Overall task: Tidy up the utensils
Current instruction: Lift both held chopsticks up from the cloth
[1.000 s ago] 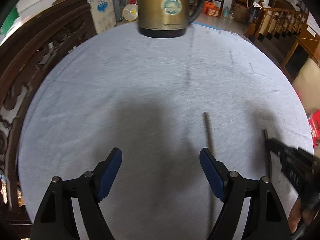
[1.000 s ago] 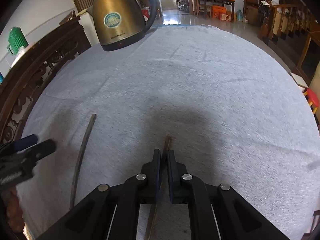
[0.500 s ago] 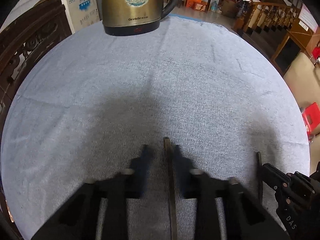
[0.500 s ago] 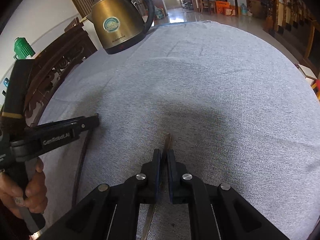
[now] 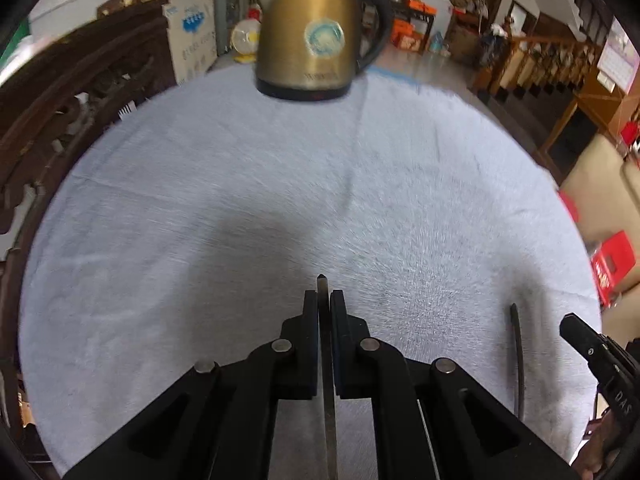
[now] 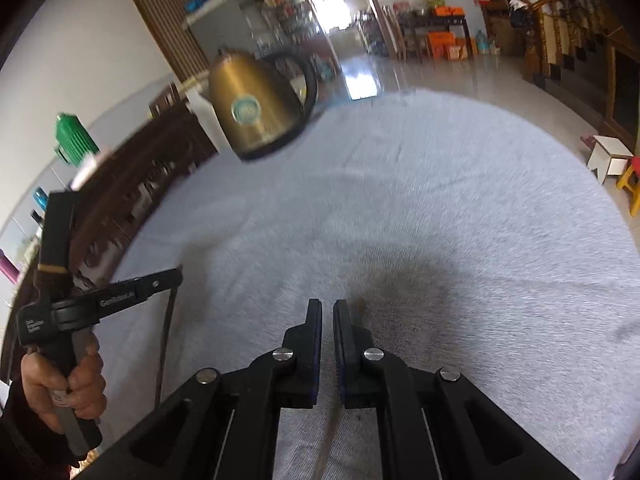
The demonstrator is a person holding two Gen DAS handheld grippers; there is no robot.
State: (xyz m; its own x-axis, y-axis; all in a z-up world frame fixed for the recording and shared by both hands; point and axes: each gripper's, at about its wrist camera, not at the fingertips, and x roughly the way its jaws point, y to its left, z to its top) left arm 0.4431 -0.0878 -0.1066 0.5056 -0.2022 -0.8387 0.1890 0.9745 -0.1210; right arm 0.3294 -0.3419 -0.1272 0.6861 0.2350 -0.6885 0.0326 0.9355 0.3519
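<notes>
Left tool [image 5: 324, 300] just closed and clamped on a dark chopstick [image 5: 327, 384] near the tabletop's [image 5: 200, 200] near edge, right tool [image 6: 327, 312] clamped on a second chopstick [image 6: 328, 440], gold kettle [image 5: 308, 36] at the far side

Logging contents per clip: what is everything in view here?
tablecloth: one, pale blue-grey, covering the round top
kettle: one, brass with black handle, far edge of tablecloth
chopstick: one, dark, clamped in the left gripper
second chopstick: one, dark, held by the right gripper
carved woodwork: dark brown, left of tablecloth
flask: one, green, left background
left gripper: black, jaws just closed on chopstick
right gripper: black, shut
hand: one, holding left gripper's handle
</notes>
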